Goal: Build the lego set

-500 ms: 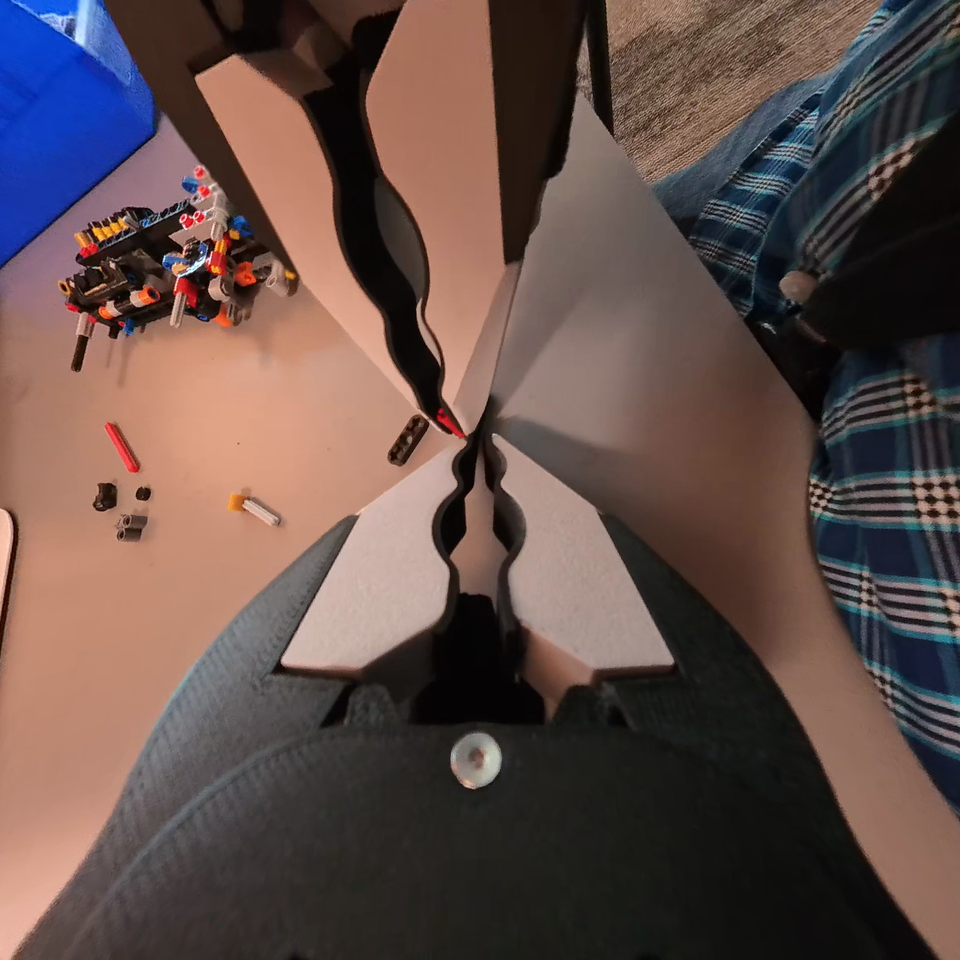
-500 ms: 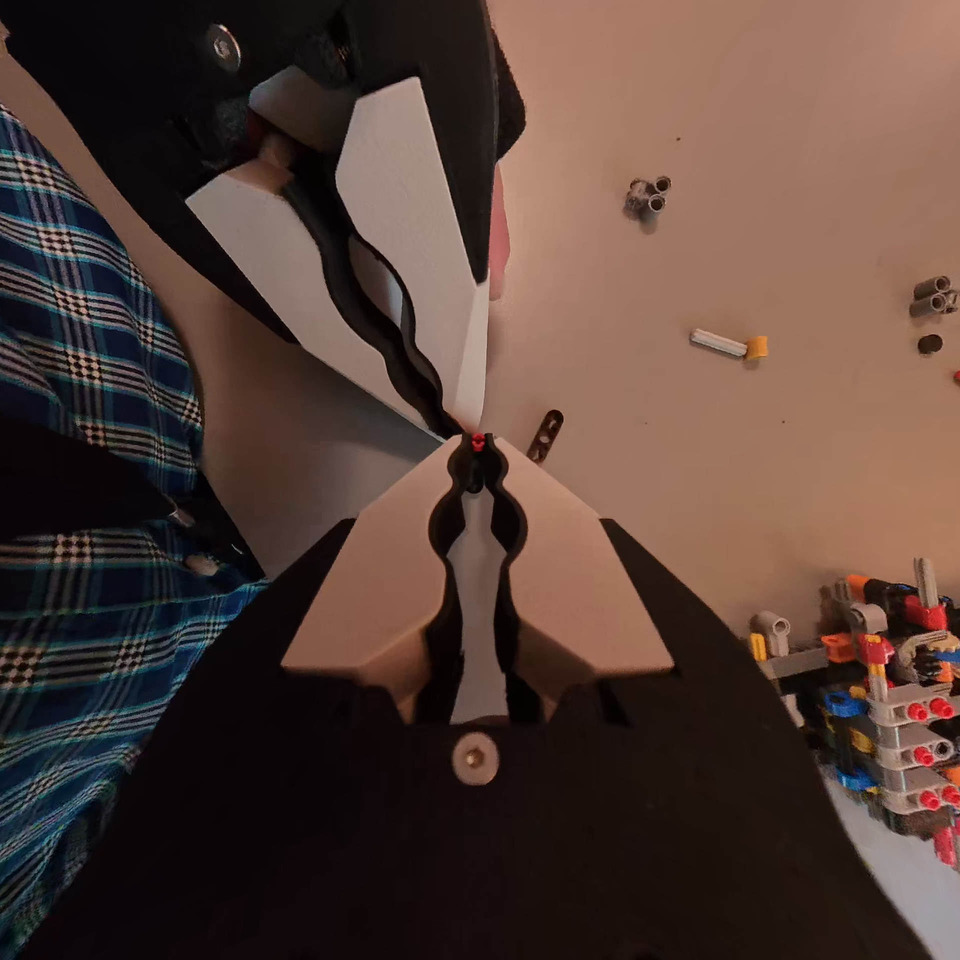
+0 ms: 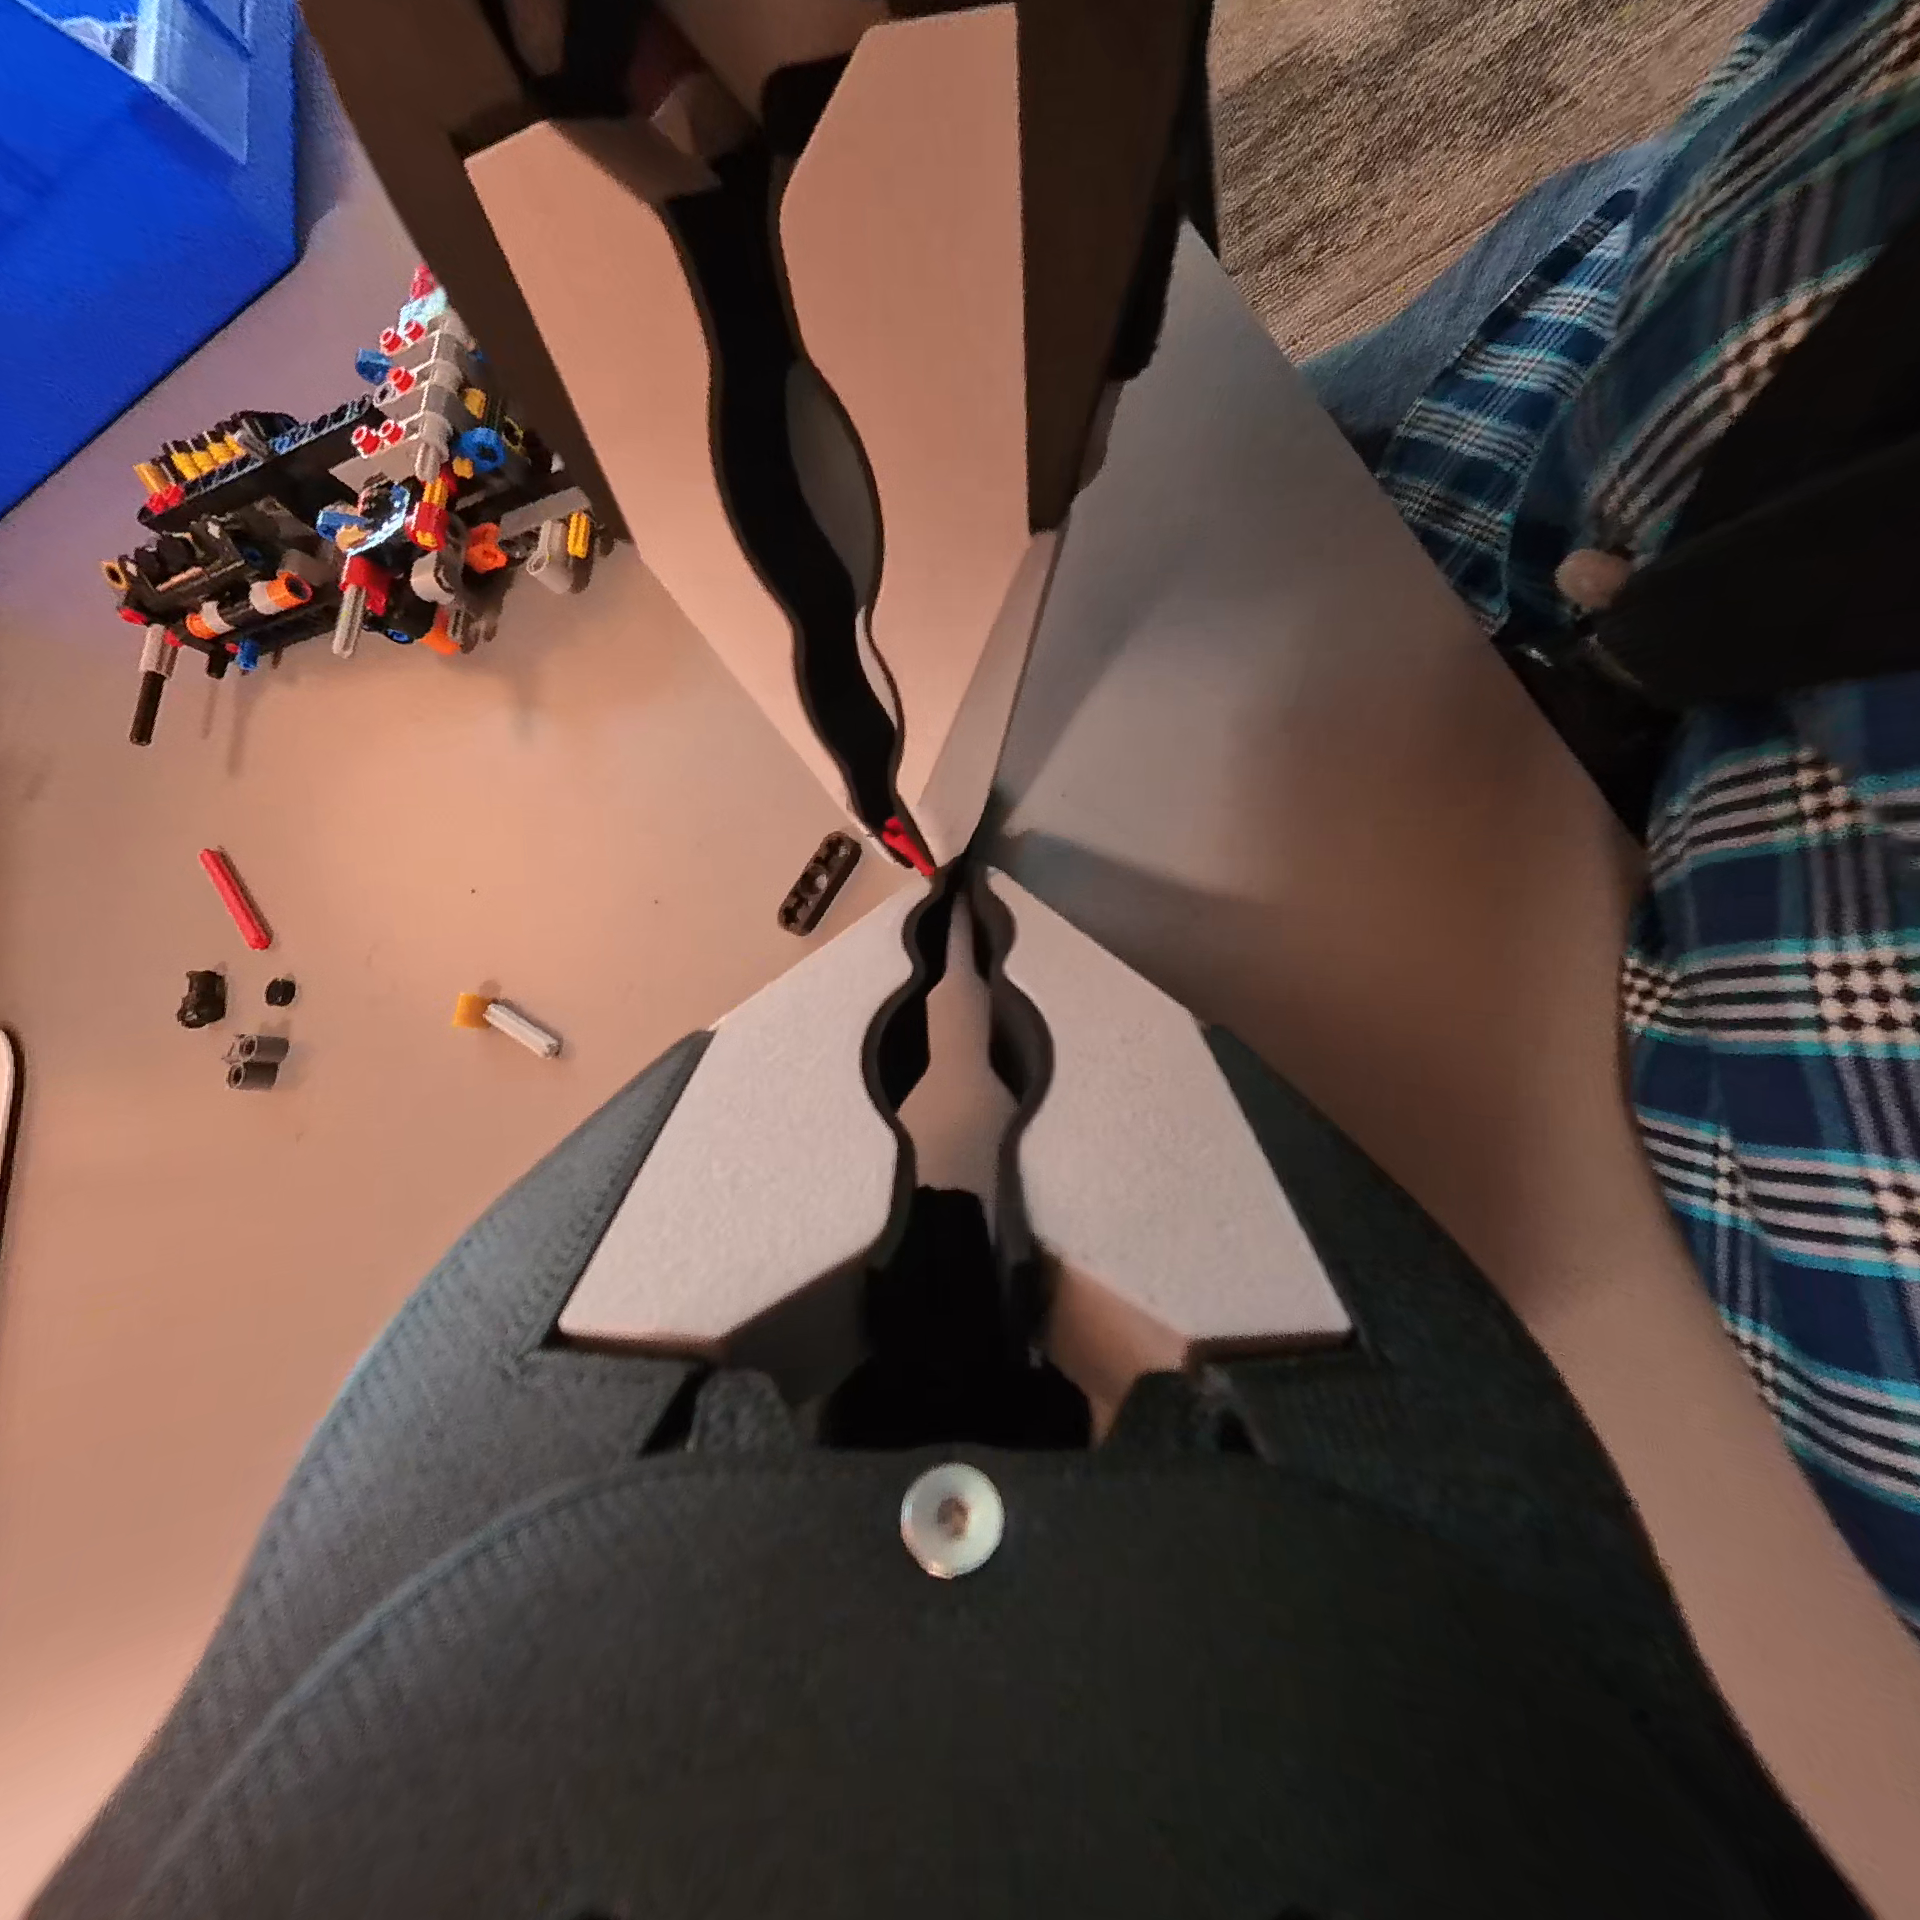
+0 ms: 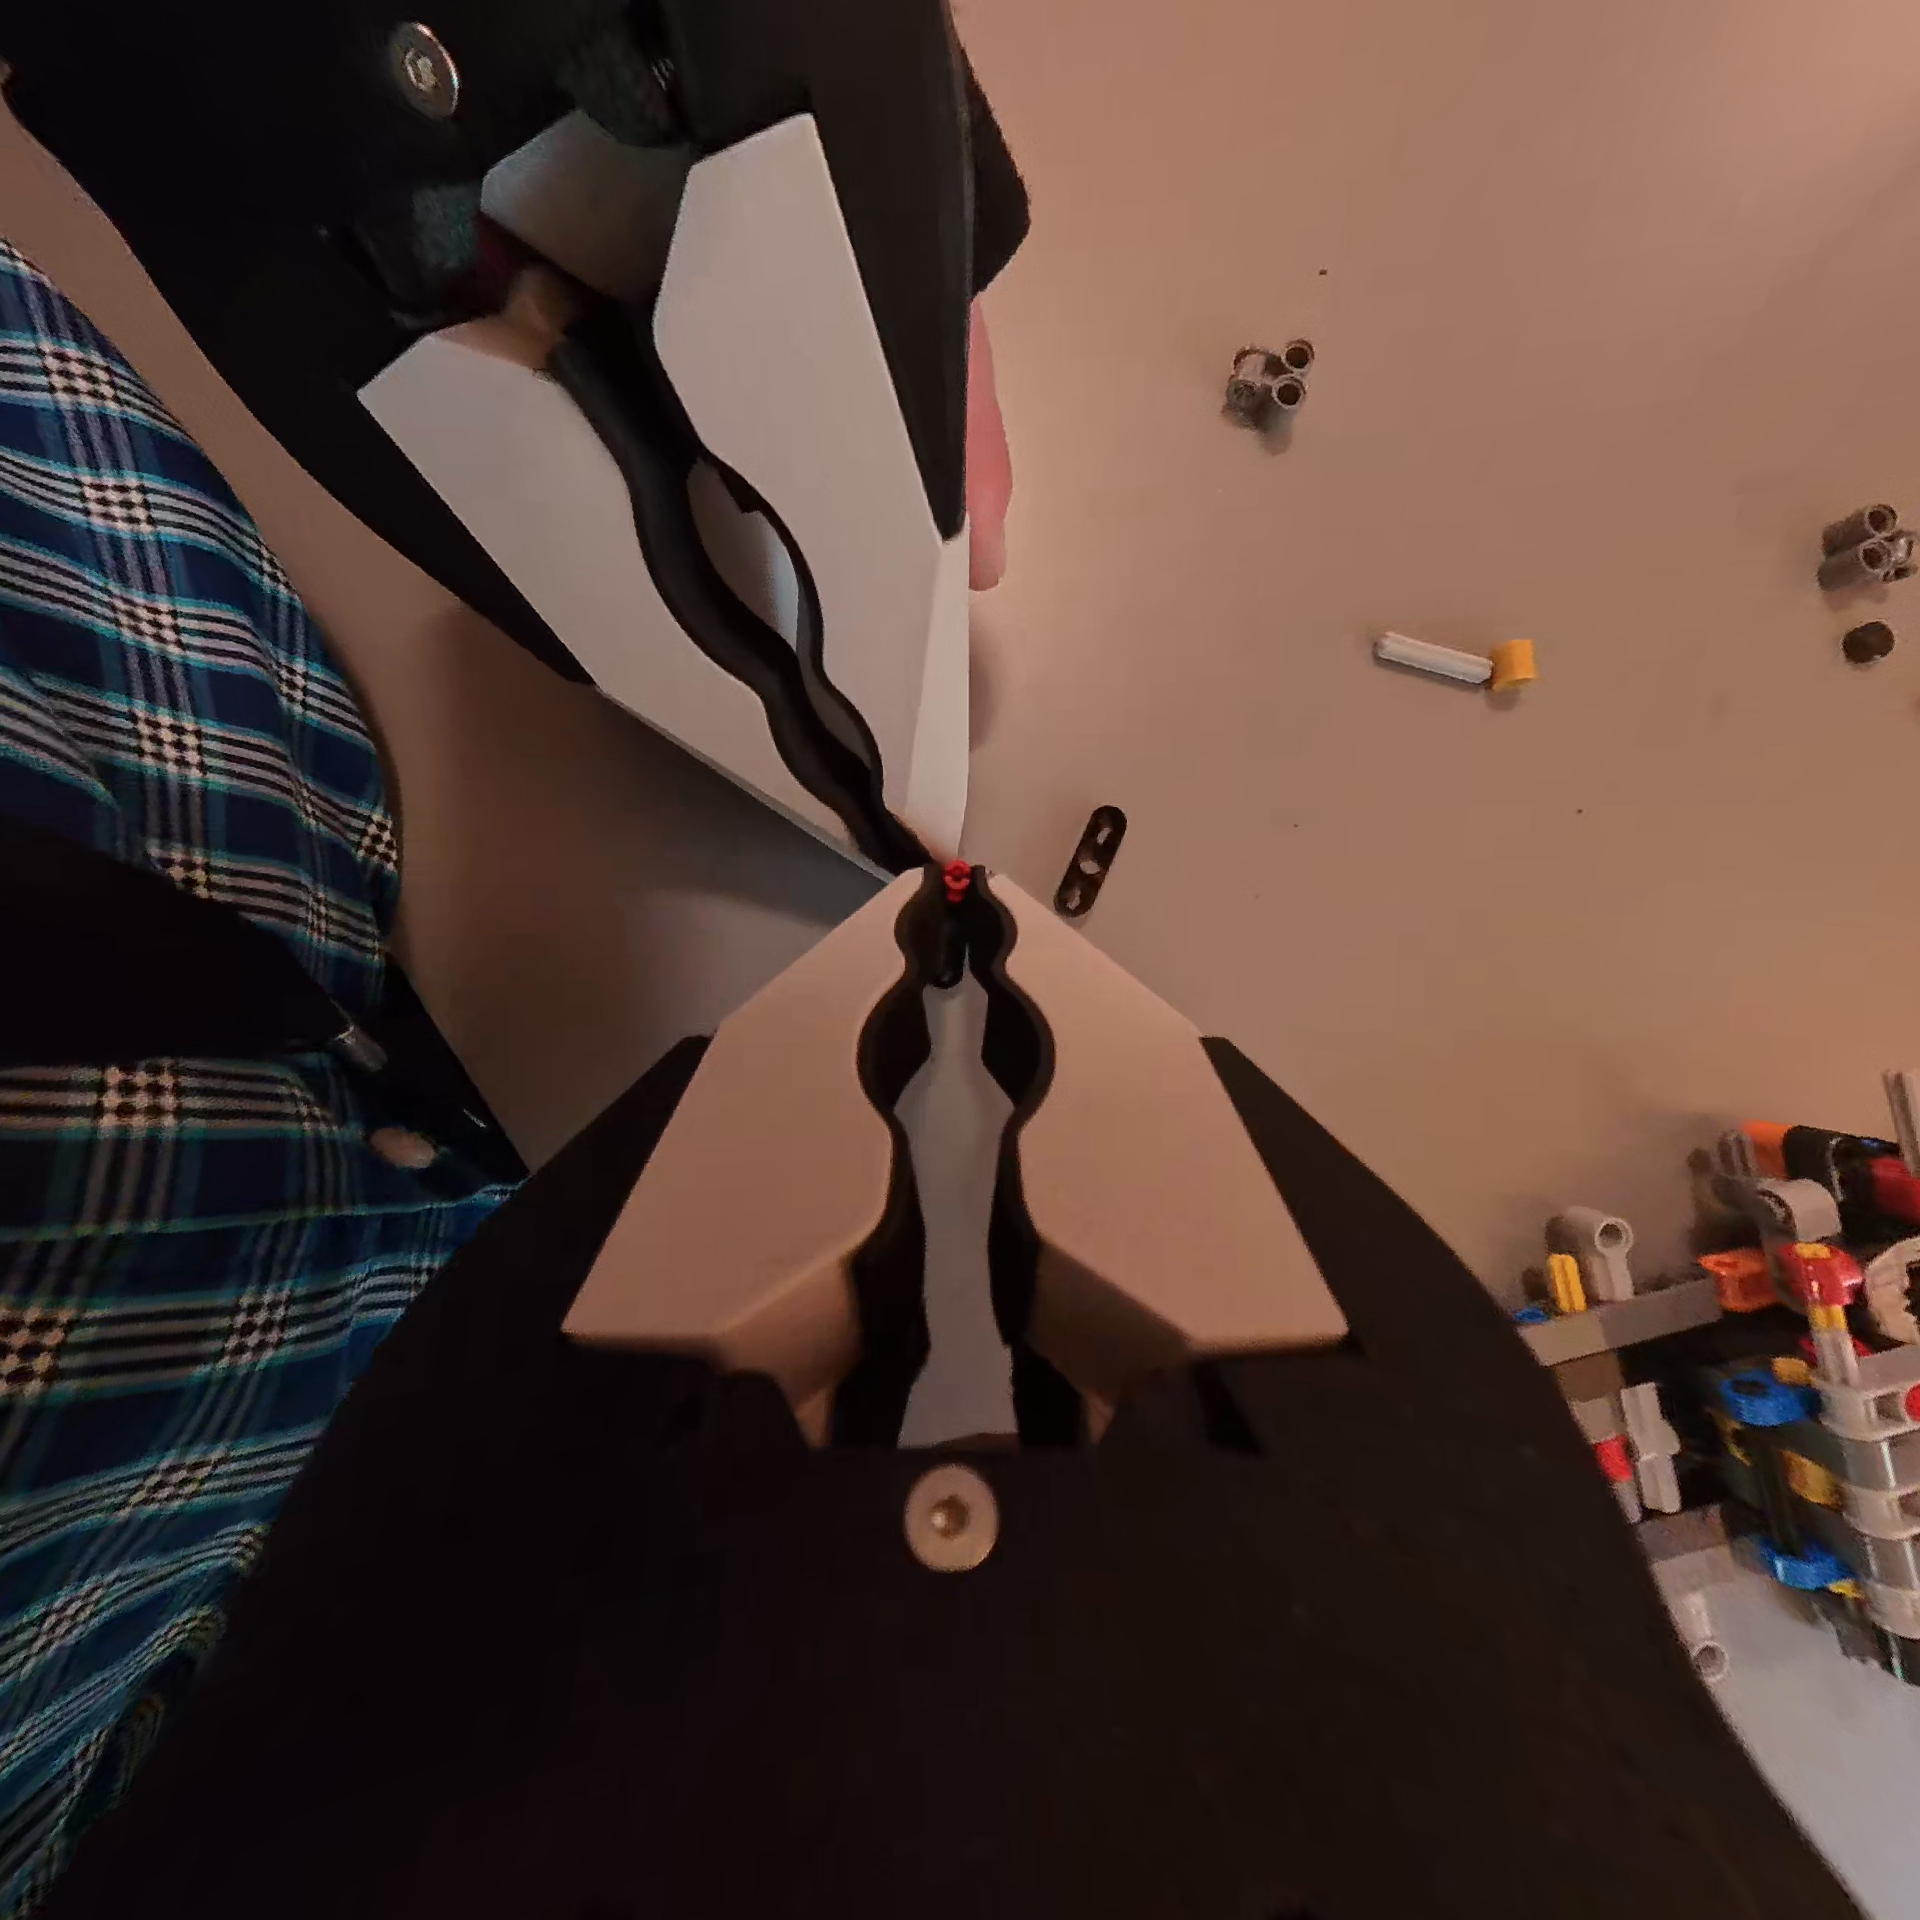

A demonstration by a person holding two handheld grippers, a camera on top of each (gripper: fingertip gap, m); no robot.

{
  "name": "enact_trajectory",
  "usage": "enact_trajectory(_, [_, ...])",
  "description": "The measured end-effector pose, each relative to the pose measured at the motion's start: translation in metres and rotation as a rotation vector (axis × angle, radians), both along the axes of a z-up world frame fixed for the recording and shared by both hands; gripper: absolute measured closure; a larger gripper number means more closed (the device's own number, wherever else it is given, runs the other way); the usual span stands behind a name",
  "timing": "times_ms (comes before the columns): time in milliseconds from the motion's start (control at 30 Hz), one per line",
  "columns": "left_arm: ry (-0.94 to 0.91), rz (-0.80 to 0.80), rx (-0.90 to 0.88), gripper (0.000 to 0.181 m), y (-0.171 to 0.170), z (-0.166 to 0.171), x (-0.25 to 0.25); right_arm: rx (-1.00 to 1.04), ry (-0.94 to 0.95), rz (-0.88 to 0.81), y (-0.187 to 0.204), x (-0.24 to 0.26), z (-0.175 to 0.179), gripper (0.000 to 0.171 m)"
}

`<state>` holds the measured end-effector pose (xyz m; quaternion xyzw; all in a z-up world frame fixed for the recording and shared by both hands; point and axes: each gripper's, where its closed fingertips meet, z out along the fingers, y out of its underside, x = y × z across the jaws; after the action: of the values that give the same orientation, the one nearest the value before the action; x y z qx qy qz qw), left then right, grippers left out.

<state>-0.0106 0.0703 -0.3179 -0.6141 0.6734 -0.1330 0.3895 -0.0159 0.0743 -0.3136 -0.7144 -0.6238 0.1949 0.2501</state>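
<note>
Above the beige tabletop [image 3: 436, 1195], tip to tip: right gripper [image 4: 954, 883] clamped on a tiny red plastic pin [image 4: 955, 879], left gripper [image 3: 951, 899] closed, contents unclear. Farther back, multicoloured brick-built model [image 3: 343, 530] resting.

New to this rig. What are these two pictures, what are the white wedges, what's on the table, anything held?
No robot arm here: a person holds a two-finger gripper in each hand, each with its own camera looking along the fingers. The white wedges are those fingers. The left gripper and right gripper meet tip to tip, so each view also shows the other one coming in from the top. The right gripper pinches a small red pin; what the left one grips I cannot tell. On the table lie a partly built lego model, a black beam, a red axle and a few small connectors.
</note>
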Motion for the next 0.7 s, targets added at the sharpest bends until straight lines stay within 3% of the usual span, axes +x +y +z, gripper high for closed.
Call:
enact_trajectory(33, [-0.017,0.015,0.006,0.165,0.004,0.003,-0.001,-0.015,0.017,-0.008,0.000,0.000,0.001,0.170])
enact_trajectory(267, [-0.033,0.095,-0.013,0.154,0.023,0.008,-0.013,-0.003,0.144,-0.145,0.026,0.000,0.022,0.170])
enact_trajectory(700, [-0.036,0.151,-0.068,0.162,0.031,0.002,-0.007,-0.024,0.073,-0.226,0.033,-0.005,0.006,0.170])
